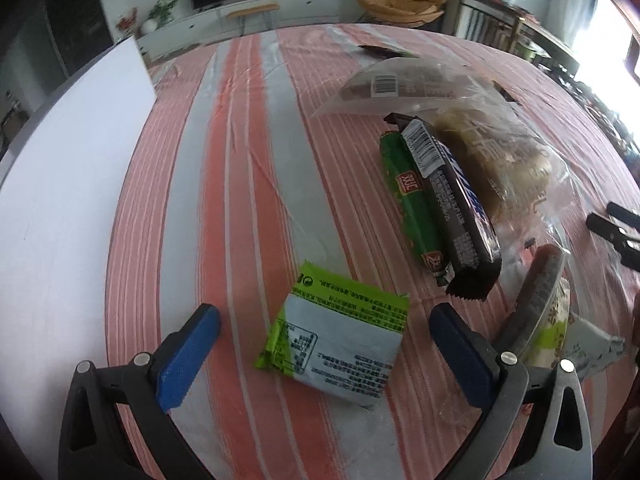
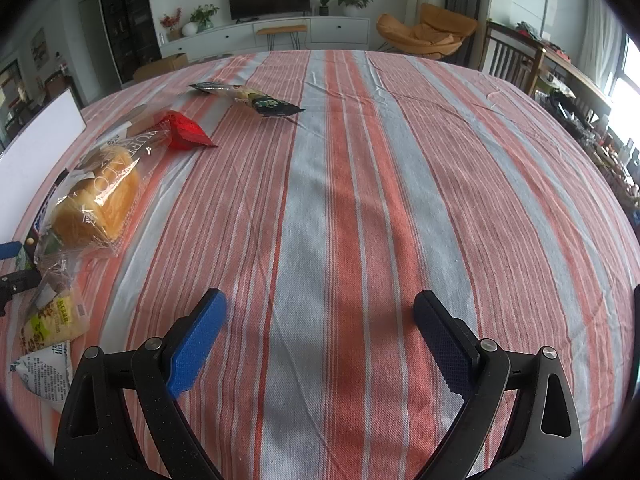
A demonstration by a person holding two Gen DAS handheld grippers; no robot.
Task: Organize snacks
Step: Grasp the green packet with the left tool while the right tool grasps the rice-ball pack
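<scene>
Tongs, left (image 1: pixel 325 336) agape astride lime-green packet (image 1: pixel 334 346), perhaps touching; right tongs (image 2: pixel 320 328) agape, empty.

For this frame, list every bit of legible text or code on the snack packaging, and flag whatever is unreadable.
"BUFFALO", partly creased: clear plastic bag holding the golden bread loaf.
Barcode, digits too small: dark brown chocolate bar wrapper.
Red square logo, characters too blurred: green tube-shaped snack wrapper.
Barcode sticker, unreadable: clear bag of brown snacks.
Fine print, upside down, too small: lime-green and white flat packet between the open left tongs.
Nothing else is legible.
</scene>
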